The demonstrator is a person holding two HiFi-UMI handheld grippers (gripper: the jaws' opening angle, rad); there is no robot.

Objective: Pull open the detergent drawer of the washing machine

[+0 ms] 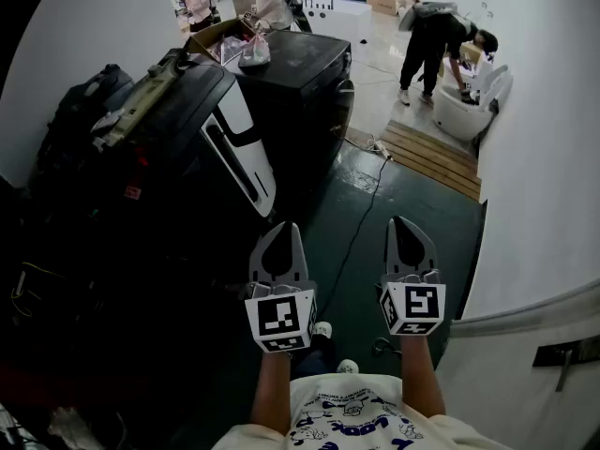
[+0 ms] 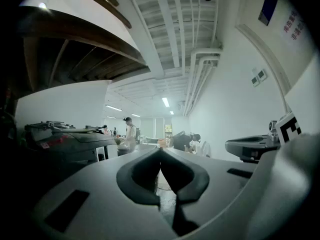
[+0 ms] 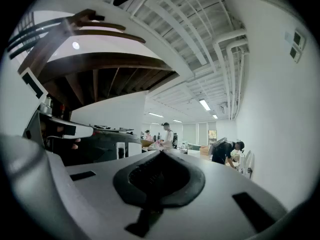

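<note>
A black washing machine (image 1: 187, 148) with a white front panel (image 1: 239, 148) stands tipped at the left of the head view; I cannot pick out its detergent drawer. My left gripper (image 1: 281, 232) hovers over the green floor just right of that machine, apart from it. Its jaws are shut with nothing between them, the tips meeting in the left gripper view (image 2: 160, 151). My right gripper (image 1: 403, 225) is held level beside it, also shut and empty (image 3: 161, 153). In both gripper views the dark machine (image 2: 65, 139) (image 3: 100, 139) lies to the left.
A second black appliance (image 1: 305, 68) stands behind the first, with a bag (image 1: 255, 52) on top. A cable (image 1: 361, 214) runs across the green floor. A wooden pallet (image 1: 427, 153) lies at the right, a white wall (image 1: 534, 186) beyond. People stand and bend at the back (image 1: 441, 40).
</note>
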